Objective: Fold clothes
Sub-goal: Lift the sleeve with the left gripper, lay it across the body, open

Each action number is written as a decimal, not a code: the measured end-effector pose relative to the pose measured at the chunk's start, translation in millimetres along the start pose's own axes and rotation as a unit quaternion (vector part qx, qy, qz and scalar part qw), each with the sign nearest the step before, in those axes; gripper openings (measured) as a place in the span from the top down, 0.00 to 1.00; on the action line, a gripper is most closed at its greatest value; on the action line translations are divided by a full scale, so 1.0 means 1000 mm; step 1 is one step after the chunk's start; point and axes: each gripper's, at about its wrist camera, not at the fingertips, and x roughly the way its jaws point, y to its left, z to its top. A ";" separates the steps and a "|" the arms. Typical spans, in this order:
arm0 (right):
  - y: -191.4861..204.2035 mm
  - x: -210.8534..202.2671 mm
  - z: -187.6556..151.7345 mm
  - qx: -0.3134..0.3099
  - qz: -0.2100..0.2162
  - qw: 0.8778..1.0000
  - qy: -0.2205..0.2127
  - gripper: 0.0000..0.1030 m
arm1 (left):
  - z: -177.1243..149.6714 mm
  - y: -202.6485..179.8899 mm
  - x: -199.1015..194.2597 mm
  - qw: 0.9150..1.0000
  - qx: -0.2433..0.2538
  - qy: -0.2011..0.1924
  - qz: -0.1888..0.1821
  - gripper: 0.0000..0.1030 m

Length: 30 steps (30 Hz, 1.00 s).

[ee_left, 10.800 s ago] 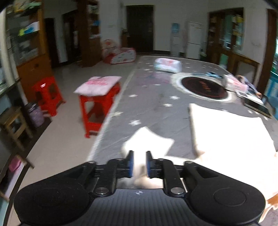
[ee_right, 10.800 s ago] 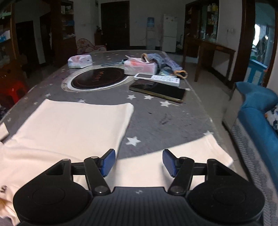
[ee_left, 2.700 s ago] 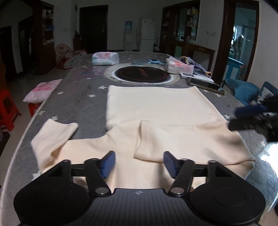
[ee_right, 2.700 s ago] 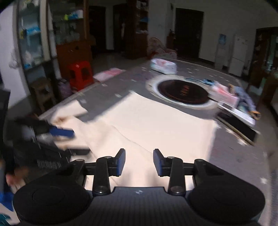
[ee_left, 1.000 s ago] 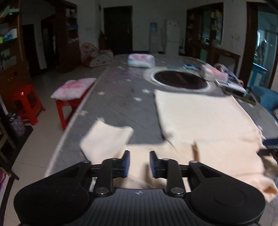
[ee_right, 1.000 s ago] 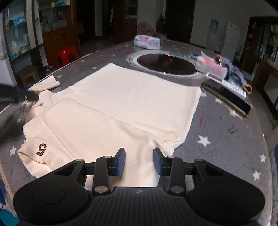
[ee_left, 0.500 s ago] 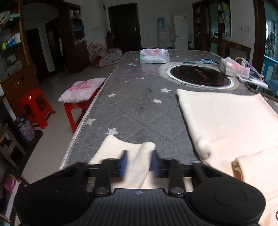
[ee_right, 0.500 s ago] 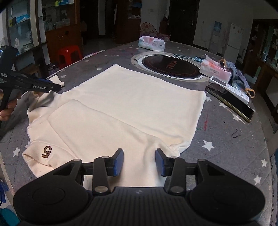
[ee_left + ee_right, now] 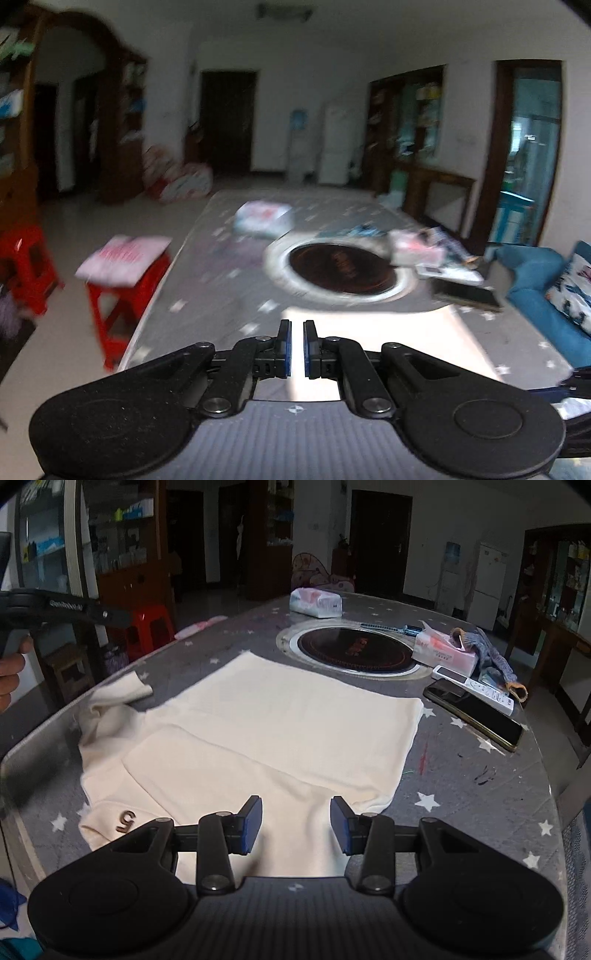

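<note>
Cream knitted long-sleeved top [image 9: 280,720] spread flat on grey star-printed table [image 9: 480,794], one sleeve laid across the body for a compact fold; right gripper [image 9: 295,825] half-open, empty, above near edge; left gripper [image 9: 295,349] held high, just narrowed on nothing, beyond crumpled far sleeve [image 9: 122,692].

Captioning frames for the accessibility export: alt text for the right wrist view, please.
A cream sweater lies flat on a grey star-patterned table, one sleeve folded across its body, with the right tongs open just above its near edge. Beyond it sit a round inset cooktop, a phone and a remote.
</note>
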 end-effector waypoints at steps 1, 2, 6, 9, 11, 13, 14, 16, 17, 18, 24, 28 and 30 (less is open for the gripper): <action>-0.001 -0.002 0.001 0.004 0.002 1.000 -0.002 0.60 | 0.001 -0.007 -0.002 1.000 0.014 -0.004 0.001 0.90; 0.000 -0.004 0.001 0.005 0.004 1.000 -0.004 0.60 | -0.002 -0.012 0.001 0.999 0.032 -0.001 0.009 0.90; 0.002 -0.008 0.000 -0.001 0.010 1.000 -0.008 0.56 | -0.025 -0.013 0.025 0.995 0.075 0.039 0.052 0.87; 0.005 -0.005 -0.003 -0.004 0.013 1.000 -0.002 0.56 | -0.045 0.001 0.044 0.991 0.077 0.072 0.083 0.72; 0.007 -0.001 -0.003 -0.004 0.015 1.000 0.002 0.56 | -0.056 0.009 0.053 0.988 0.080 0.088 0.099 0.72; 0.009 0.002 -0.003 -0.004 0.017 1.000 0.004 0.56 | -0.066 0.016 0.062 0.985 0.086 0.103 0.110 0.72; 0.009 0.003 -0.003 -0.004 0.019 1.000 0.005 0.56 | -0.071 0.019 0.066 0.983 0.090 0.109 0.114 0.72; 0.011 0.007 -0.002 -0.005 0.022 1.000 0.008 0.56 | -0.075 0.024 0.071 0.983 0.087 0.118 0.110 0.72; 0.013 0.009 -0.001 -0.006 0.023 1.000 0.010 0.56 | -0.077 0.026 0.074 0.983 0.084 0.123 0.106 0.72; 0.014 0.010 -0.001 -0.007 0.024 1.000 0.011 0.56 | -0.078 0.029 0.077 0.984 0.080 0.126 0.102 0.72; 0.018 0.018 0.001 -0.007 0.027 0.999 0.016 0.55 | -0.078 0.040 0.083 0.987 0.055 0.126 0.079 0.87; 0.019 0.014 0.002 -0.006 0.027 1.000 0.010 0.55 | -0.073 0.044 0.078 0.989 0.035 0.119 0.075 0.97; 0.018 0.011 0.002 -0.005 0.025 1.000 0.006 0.55 | -0.065 0.040 0.066 0.992 0.023 0.099 0.068 0.97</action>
